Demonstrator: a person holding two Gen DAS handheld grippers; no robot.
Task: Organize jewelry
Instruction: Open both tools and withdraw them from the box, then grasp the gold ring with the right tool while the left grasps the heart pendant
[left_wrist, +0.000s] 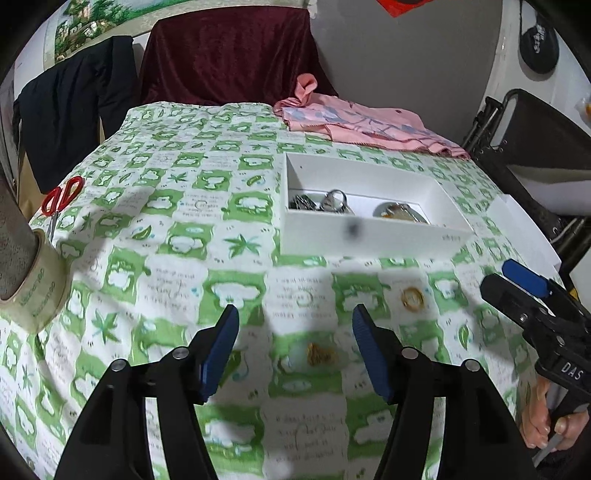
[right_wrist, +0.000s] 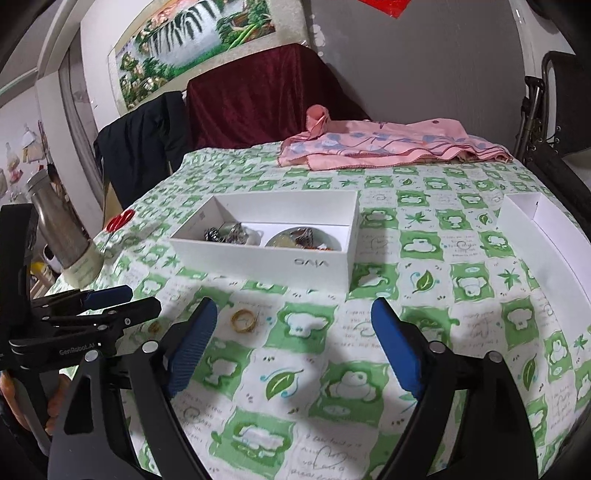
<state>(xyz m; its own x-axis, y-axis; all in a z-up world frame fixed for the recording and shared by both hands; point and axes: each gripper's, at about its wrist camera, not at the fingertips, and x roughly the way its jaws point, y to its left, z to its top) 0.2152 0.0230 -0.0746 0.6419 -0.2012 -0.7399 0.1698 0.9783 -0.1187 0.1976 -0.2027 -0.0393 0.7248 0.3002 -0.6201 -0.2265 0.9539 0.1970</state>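
tablecloth: white and green checks, with white clouds, green leaves and small dark writing
box: white, with grey letters on the near wall
box lid: white, at the far right
ring: gold
small ornament: gold-brown, blurred
scissors: red handles
folded cloth: pink with pale blue flowers
drape: dark red velvet
garment: black
gripper pads: blue, on black fingers
tape roll: clear beige with green print

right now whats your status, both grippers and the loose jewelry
Left gripper open, empty. Right gripper open, empty. Gold ring and small gold piece loose on the tablecloth, outside the white box. Path clear.
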